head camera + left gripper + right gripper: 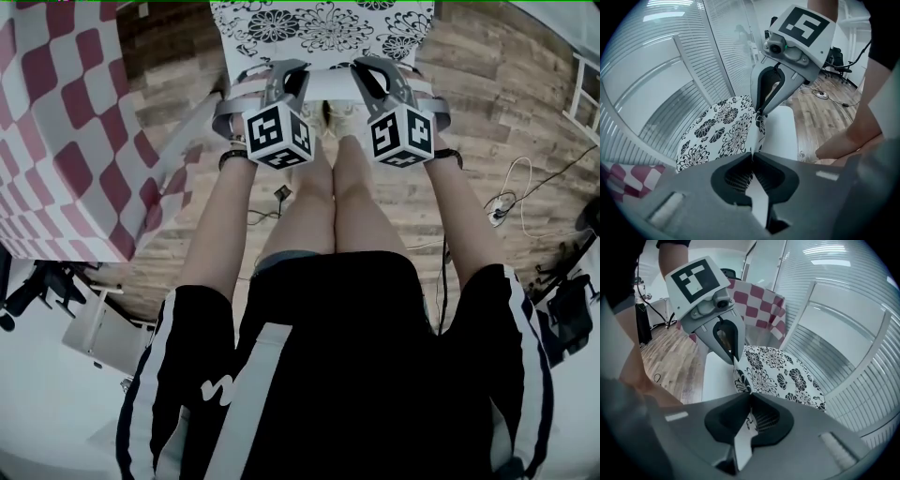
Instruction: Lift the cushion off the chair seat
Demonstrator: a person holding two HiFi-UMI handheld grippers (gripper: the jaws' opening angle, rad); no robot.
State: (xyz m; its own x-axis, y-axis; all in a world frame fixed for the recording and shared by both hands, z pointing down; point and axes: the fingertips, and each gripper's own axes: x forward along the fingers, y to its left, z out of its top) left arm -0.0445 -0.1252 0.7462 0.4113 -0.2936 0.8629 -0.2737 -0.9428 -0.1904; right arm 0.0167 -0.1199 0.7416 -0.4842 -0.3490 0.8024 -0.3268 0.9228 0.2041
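Left tool and right tool were each clamped on the front edge of the floral cushion, which was held above the white chair seat. The far part seemingly rested there. Raising both hands evenly should prevent the fabric slipping.

— Could any word or number be read there?
— No, none. The left cube on the left gripper and the right cube on the right gripper showed only square markers.
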